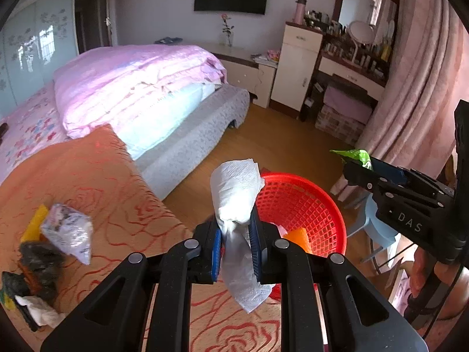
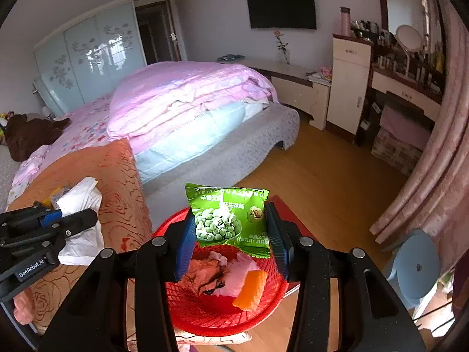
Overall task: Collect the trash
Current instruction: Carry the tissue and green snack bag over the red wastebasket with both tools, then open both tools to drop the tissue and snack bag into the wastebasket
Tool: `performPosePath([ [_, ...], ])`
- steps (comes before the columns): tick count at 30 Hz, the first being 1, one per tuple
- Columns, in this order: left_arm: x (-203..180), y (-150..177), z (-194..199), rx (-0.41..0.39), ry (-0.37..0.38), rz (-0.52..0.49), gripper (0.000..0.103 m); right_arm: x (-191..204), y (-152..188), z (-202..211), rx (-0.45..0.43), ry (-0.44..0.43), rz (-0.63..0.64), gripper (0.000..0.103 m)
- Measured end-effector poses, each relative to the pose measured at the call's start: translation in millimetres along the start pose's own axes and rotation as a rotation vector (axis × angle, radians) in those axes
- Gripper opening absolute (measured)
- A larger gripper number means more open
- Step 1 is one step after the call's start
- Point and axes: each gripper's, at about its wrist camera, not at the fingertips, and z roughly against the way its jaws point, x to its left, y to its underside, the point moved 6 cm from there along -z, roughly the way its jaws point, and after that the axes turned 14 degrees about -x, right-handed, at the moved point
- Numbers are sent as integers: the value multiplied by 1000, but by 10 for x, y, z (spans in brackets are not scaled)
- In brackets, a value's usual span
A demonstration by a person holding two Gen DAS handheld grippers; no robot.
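Observation:
My left gripper (image 1: 236,234) is shut on a crumpled white tissue (image 1: 236,193) and holds it above the orange rose-patterned cloth, just left of the red mesh basket (image 1: 304,202). My right gripper (image 2: 231,234) is shut on a green snack packet (image 2: 231,220) and holds it over the red basket (image 2: 187,308). The basket holds an orange wrapper (image 2: 252,290), a brown crumpled piece (image 2: 205,272) and pink trash. The right gripper with the green packet (image 1: 356,155) shows at the right of the left wrist view. The left gripper with the tissue (image 2: 79,202) shows at the left of the right wrist view.
More trash lies on the orange cloth at the left: a clear plastic wrapper (image 1: 69,231), a yellow piece (image 1: 35,223), dark wrappers (image 1: 38,261) and a white tissue (image 1: 41,308). A bed with a pink quilt (image 1: 132,82) stands behind. A blue stool (image 2: 416,267) stands on the wood floor.

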Motion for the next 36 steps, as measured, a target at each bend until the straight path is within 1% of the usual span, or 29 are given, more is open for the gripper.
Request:
performPosePath([
  [4,-96,47,-144,26,20,-4,16,-54,52,-43,11,12,-15,44],
  [7,-163,111,-245,45,26,-26,16,-112,100,-76,19,25,-36,45],
  [11,-216,193,-352,73,36,-39,16,-179,196,-145,50,34,-57,45],
  [16,-325,286,-440,101,86,-47,17,-152,316,-233,90,24,-63,45],
  [19,-369,347,-452,112,105,-57,23,-160,356,-268,107,25,-70,45],
  [20,-374,359,-454,113,107,-59,28,-170,362,-272,109,28,-75,45],
  [21,-367,363,-453,113,108,-60,36,-180,365,-275,109,31,-79,46],
  [23,-348,368,-448,110,104,-60,46,-206,370,-279,111,40,-90,48],
  [24,-344,371,-444,106,102,-60,48,-216,372,-279,112,43,-95,51],
  [31,-262,389,-414,106,89,-37,56,-246,371,-291,110,50,-97,57],
  [36,-238,374,-402,103,89,-38,61,-247,361,-288,107,56,-97,59],
])
